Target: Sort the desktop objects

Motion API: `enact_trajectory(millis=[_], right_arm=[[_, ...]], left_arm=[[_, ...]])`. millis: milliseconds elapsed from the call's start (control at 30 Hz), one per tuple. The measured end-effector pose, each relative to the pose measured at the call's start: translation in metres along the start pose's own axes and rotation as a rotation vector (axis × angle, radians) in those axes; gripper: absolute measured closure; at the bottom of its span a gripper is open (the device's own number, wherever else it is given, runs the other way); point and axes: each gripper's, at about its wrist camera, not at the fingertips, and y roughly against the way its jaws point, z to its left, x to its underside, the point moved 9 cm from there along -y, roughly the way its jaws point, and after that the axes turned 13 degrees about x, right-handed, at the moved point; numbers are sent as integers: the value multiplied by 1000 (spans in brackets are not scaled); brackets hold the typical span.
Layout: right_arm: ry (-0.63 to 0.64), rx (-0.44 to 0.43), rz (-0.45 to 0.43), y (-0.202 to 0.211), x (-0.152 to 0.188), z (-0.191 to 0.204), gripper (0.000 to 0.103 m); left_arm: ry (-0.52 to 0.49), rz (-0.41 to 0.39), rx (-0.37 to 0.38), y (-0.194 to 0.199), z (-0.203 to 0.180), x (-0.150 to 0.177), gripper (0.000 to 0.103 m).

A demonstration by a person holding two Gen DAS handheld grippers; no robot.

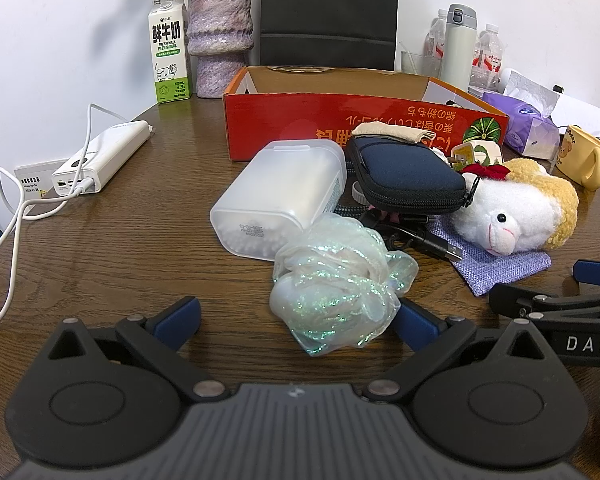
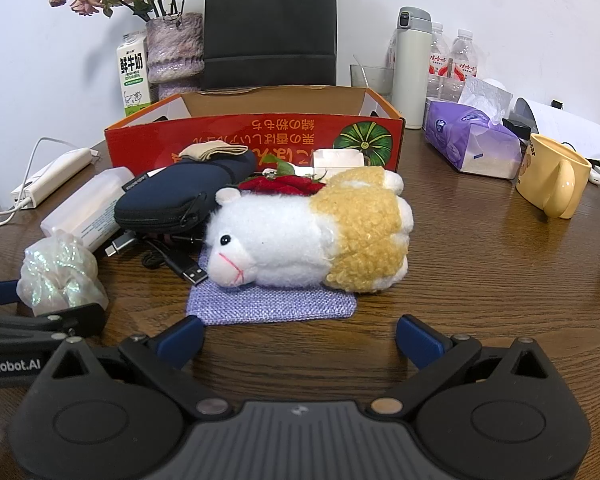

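Observation:
My left gripper (image 1: 298,320) stands open low over the wooden table. An iridescent plastic bundle (image 1: 340,280) lies just ahead of it, close to the right finger but not pinched. Behind the bundle are a translucent plastic container (image 1: 284,196), a navy zip case (image 1: 408,176) and a black USB cable (image 1: 440,246). My right gripper (image 2: 300,338) is open too. It faces a white and tan plush sheep (image 2: 308,236) lying on a purple woven pouch (image 2: 272,300). An open red cardboard box (image 2: 260,136) stands behind the pile.
A white power bank (image 1: 104,156) with its cable lies at the left. A milk carton (image 1: 170,52) and a vase (image 1: 220,40) stand at the back. At the right are a tissue pack (image 2: 472,144), a yellow mug (image 2: 552,180) and a thermos (image 2: 410,68).

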Motion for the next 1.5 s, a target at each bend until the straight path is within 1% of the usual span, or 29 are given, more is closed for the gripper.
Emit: enact_trajectory(millis=[1000, 1100, 1233, 1300, 1333, 1367, 1400, 1433, 1500], right_arm=[[-1, -1, 2, -1, 1, 0, 0], [-4, 14, 3, 2, 2, 0, 0], [46, -44, -4, 10, 8, 4, 0], [61, -57, 6, 16, 9, 5, 1], [63, -62, -3, 21, 10, 3, 3], [66, -71, -21, 27, 9, 0, 10], [71, -83, -44, 35, 7, -3, 12], [74, -97, -71, 43, 2, -7, 12], [51, -108, -138, 56, -15, -17, 12]], left_arm=[[0, 1, 0, 0, 0, 0, 0], [0, 1, 0, 0, 0, 0, 0], [-7, 1, -4, 1, 0, 1, 0], [-24, 9, -19, 4, -1, 1, 0], [-30, 11, -31, 8, -2, 1, 0], [-42, 2, -37, 14, -3, -1, 0], [-52, -23, -35, 24, -3, -5, 0], [-56, -76, -17, 38, -4, -12, 0], [-54, -169, 18, 53, -3, -29, 0]])
